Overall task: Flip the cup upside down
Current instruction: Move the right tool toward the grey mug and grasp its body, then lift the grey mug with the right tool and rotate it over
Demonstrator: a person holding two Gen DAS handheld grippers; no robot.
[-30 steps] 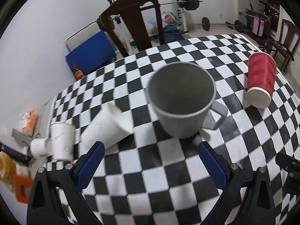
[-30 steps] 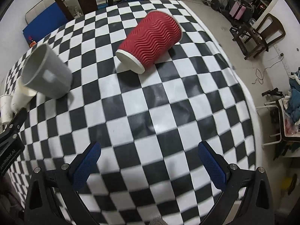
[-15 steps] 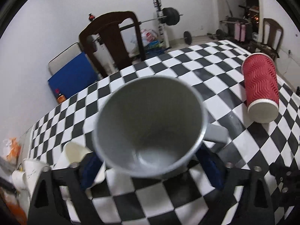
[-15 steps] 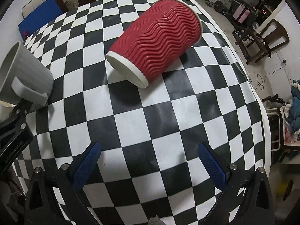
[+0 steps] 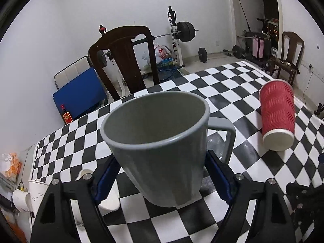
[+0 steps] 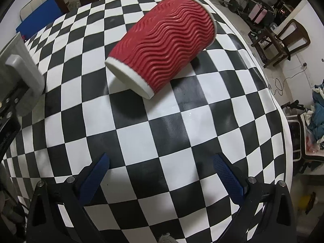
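**Grey mug gripped, ready for the turn**

The left tool (image 5: 162, 174) is clamped on the grey mug (image 5: 160, 141), its blue pads pressed against the lower body on either side. The mug sits mouth-up and tilted slightly toward the camera, its handle (image 5: 224, 135) pointing to the right, and it appears lifted off or just leaving the checkered tabletop (image 5: 232, 109); whether the base is quite clear of the cloth cannot be told. From the right wrist view the mug's handle (image 6: 22, 77) shows at the left edge.

The right tool (image 6: 160, 172) hangs above bare checkered tabletop with its fingers spread wide apart and nothing between them. Ahead of it a red ripple paper cup (image 6: 162, 42) lies on its side. White paper cups (image 5: 34, 190) lie at the left edge of the tabletop, near the left tool.

The grasp looks done and the inversion itself not yet begun. The next move likely calls for lifting the mug clear, rolling the wrist a half turn so the rim faces down, then lowering it flat onto a free patch of tabletop, away from the white cups.
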